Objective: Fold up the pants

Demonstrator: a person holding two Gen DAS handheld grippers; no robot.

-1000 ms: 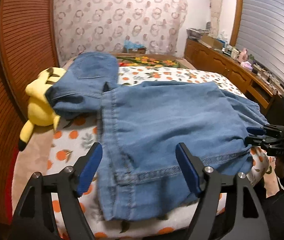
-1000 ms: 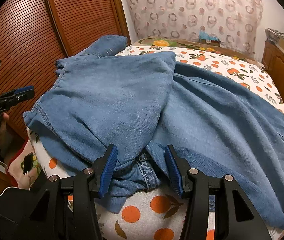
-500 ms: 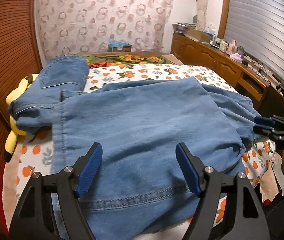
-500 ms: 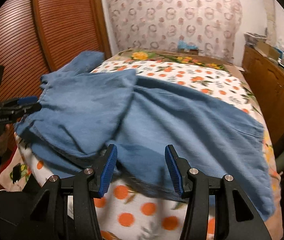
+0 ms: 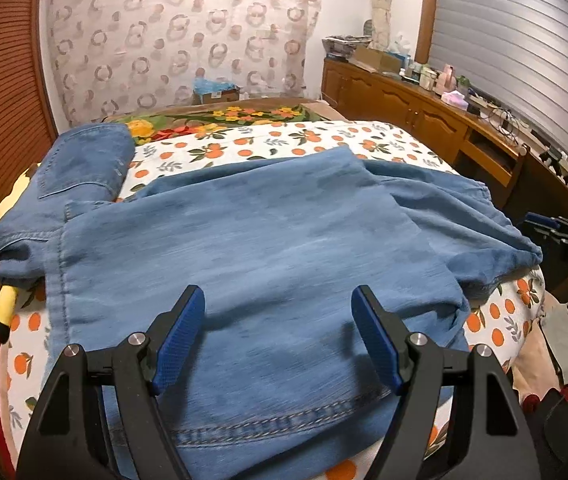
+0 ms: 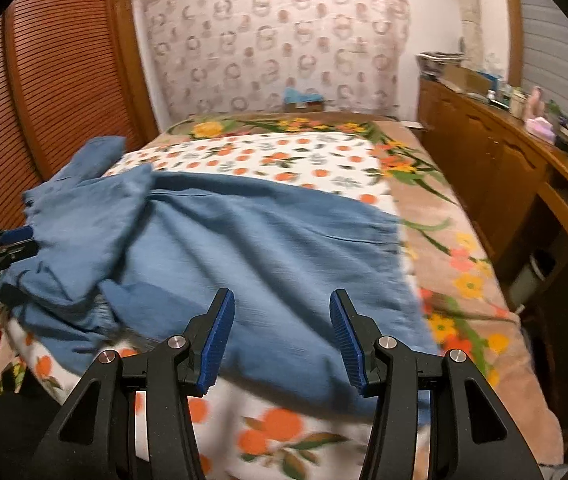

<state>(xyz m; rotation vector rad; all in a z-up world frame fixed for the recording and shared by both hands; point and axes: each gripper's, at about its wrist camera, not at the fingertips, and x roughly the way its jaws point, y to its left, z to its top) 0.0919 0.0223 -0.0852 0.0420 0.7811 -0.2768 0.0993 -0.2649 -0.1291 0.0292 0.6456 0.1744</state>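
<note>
Here we are over the bed (image 5: 268,136), and the blue denim pants (image 5: 268,248) sprawl across the orange-print sheet, filling the middle of the left wrist view from the left edge to the right side, one fold lying on top of another layer. The left gripper (image 5: 278,332) sits at the bottom centre of that view, its blue pads spread wide with only the cloth's surface seen between them; nothing is pinched, the jaws stand apart above the stitched hem that runs along the lower part of the frame. In the upper left, a second denim garment (image 5: 84,164) with a pocket lies beside the pants, draped over a yellow plush toy (image 5: 8,304) that peeks out at the left edge. Over to the right wrist view: the right gripper (image 6: 282,332) at the bottom centre, pads apart too, a narrower gap, and again nothing caught between them; the pants (image 6: 244,248) stretch from the left side to the middle right of the frame, with the doubled-over part bunched at the left. The other gripper shows at the far left edge there, right against the bunched fabric, though whether it touches cannot be told. A wooden sideboard (image 6: 503,168) runs along the right, a slatted wooden door (image 6: 44,92) fills the upper left
</note>
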